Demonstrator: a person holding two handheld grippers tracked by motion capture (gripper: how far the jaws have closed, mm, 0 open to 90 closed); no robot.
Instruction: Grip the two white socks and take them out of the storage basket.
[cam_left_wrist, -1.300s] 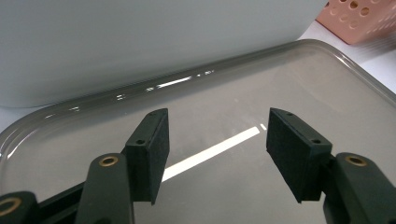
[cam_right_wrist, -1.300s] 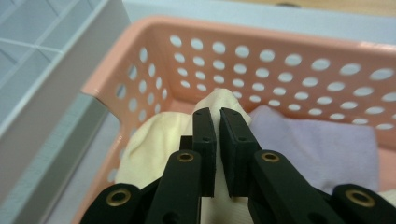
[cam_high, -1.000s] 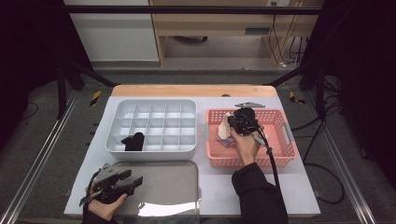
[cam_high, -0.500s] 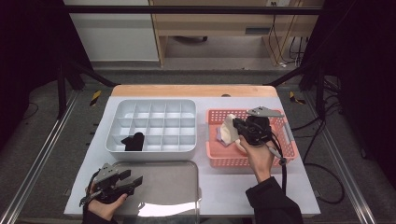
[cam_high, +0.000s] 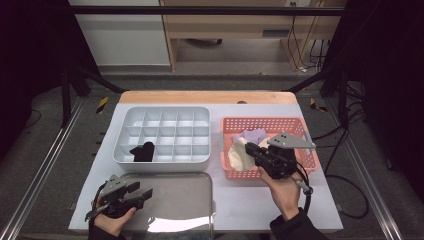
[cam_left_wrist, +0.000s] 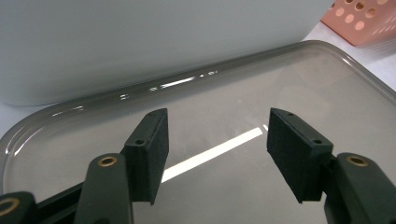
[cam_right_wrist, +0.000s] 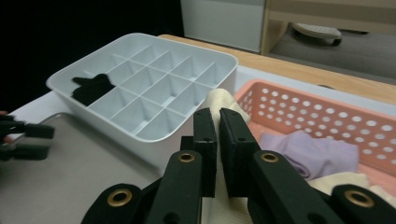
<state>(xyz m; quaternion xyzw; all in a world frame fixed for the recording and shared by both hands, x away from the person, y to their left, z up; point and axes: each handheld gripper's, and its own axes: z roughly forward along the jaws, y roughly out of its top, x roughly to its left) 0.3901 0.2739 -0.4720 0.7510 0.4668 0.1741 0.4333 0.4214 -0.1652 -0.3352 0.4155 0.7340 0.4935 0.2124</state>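
Pinching a fold of cream cloth (cam_right_wrist: 219, 105), the right gripper (cam_right_wrist: 218, 140) has its jaws almost shut, with only a sliver of fabric between the pads. The cloth rises past the fingertips and hangs over the near-left corner of the pink basket (cam_right_wrist: 336, 116), so its bulk lies below and behind the jaws, in the basket. From there the white divided tray (cam_right_wrist: 140, 84) stands to the left and ahead of the jaws, its right wall just beside the basket. That is the relation the coming move likely turns on: a carry leftward over that wall into one of the open cells. A black cloth (cam_right_wrist: 93, 88) already lies in a cell in the tray's near-left part.

In the high view the right gripper (cam_high: 260, 155) sits over the basket's near-left area, far nearer to the cloth (cam_high: 240, 155) than the left gripper (cam_high: 142, 192), which rests well apart over the clear lid (cam_high: 175, 200) at the near edge of the table (cam_high: 310, 200). In the left gripper view its jaws stand wide apart, holding nothing, with the lid (cam_left_wrist: 327, 84) beneath them.

A lilac cloth (cam_right_wrist: 308, 151) lies deeper in the basket. How much of the cream cloth is lifted is hard to judge, since the gripper body covers it from above; it may be still partly resting on the pile.
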